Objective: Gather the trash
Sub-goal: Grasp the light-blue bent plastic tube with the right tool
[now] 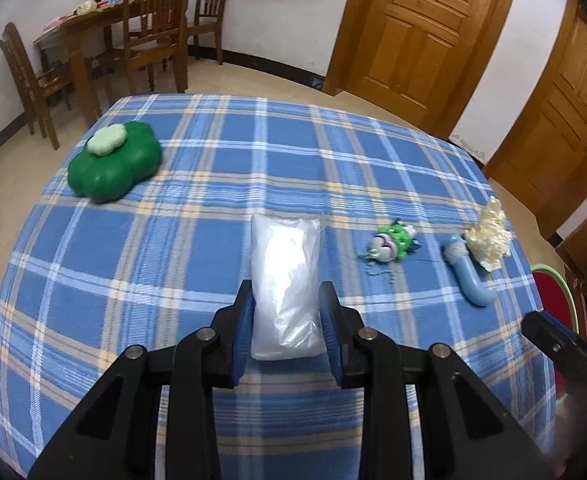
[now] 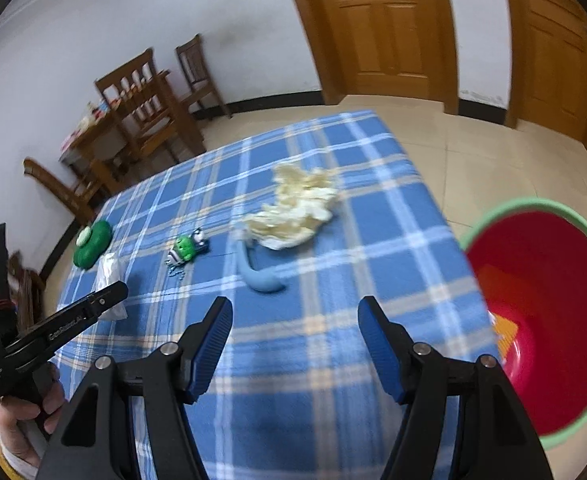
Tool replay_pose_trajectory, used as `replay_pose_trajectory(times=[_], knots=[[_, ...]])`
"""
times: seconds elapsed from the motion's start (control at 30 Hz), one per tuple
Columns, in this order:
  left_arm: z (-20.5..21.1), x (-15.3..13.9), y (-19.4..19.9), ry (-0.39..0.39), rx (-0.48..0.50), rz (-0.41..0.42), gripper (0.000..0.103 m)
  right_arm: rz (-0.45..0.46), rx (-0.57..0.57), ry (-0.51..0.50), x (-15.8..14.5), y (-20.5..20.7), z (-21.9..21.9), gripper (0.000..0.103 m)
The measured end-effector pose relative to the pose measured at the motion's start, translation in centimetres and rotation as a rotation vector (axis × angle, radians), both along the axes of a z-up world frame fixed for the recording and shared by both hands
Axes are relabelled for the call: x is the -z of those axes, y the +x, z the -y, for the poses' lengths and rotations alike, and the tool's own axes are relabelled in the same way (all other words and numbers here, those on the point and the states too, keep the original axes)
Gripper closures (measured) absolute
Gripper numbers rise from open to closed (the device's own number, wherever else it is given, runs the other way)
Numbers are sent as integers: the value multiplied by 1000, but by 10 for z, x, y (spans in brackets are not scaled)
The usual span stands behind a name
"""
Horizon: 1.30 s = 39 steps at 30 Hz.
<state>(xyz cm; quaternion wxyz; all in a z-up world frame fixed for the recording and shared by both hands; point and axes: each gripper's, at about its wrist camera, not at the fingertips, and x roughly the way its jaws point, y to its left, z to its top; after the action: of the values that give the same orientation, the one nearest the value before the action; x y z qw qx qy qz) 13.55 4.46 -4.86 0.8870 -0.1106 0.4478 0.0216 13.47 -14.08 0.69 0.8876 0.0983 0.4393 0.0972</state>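
Observation:
My left gripper is shut on a white plastic bag that lies on the blue plaid tablecloth; its blue pads press both sides of the bag. The bag also shows in the right wrist view, partly behind the left gripper. My right gripper is open and empty above the cloth near the table's right edge. A crumpled cream tissue lies ahead of it, also in the left wrist view. A red bin with a green rim stands on the floor right of the table.
A green clover-shaped box sits far left on the table. A small green toy with a chain and a blue curved tool lie right of the bag. Wooden chairs and a dining table stand behind; wooden doors beyond.

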Motion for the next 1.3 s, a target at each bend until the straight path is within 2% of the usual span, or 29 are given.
replay_pose_trajectory(times=[0.23,0.37,0.6,0.73,1.13,1.3], knots=[[-8,5,-2,-6,-10,-11,71,-23,-72,-60,12,27,-29,36],[-8,4,-4,-16,-7,-6,71,-32,-89,-83,19,36,-36,45],[-6,0,-11,-30,-22,7,71,-29,-119,-115,25,44,-42,56],[-4,-1,-18,-41,-34,6,71,-22,-143,-117,26,41,-45,70],[14,-7,-30,-58,8,4,71,-34,-155,-21,24,3,-33,71],[24,-14,-37,-67,38,11,71,-8,-146,13,14,-20,-23,71]])
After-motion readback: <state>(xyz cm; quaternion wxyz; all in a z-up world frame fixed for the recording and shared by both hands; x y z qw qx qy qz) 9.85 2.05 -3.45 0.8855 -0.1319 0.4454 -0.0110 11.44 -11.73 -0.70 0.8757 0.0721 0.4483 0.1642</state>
